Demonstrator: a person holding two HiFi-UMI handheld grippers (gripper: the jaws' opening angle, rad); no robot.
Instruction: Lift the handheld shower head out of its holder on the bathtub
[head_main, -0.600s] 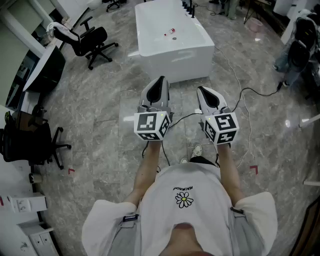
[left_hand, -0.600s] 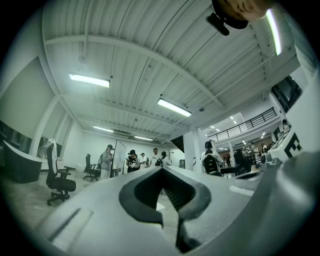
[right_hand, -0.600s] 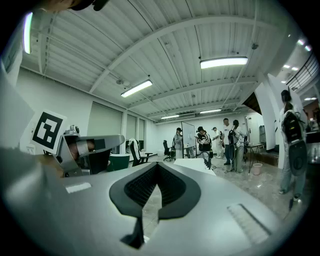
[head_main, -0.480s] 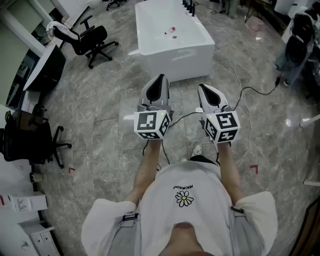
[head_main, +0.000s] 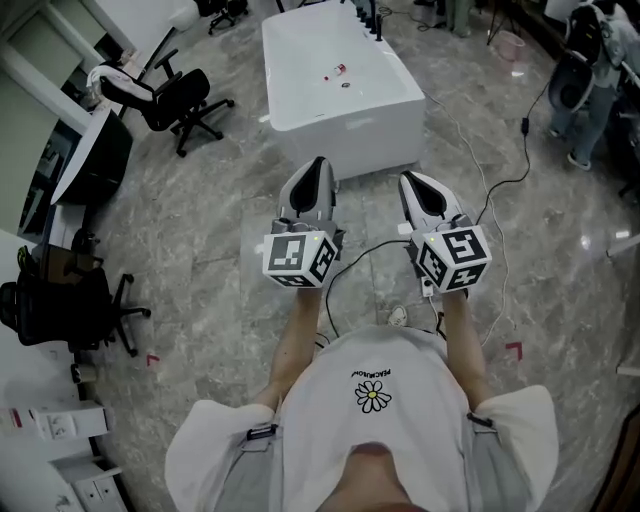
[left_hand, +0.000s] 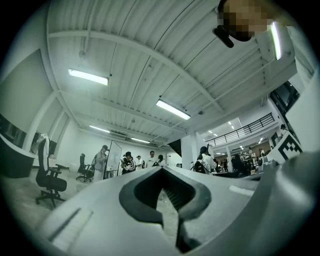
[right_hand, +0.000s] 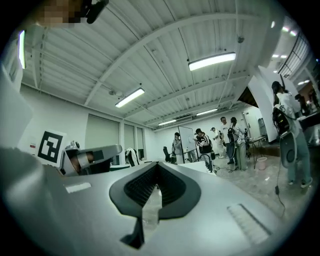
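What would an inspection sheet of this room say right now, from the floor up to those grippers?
Surface: grey marble floor; the person stands on it.
Job's things: white bathtub ahead; dark fittings at its far rim; shower head too small to tell.
Clutter: small red item inside the tub.
Grippers: left gripper and right gripper both empty, fingers together, held short of the tub.
Cables: black cable shows between the grippers.
Surroundings: black office chair at left; people standing in the distance.
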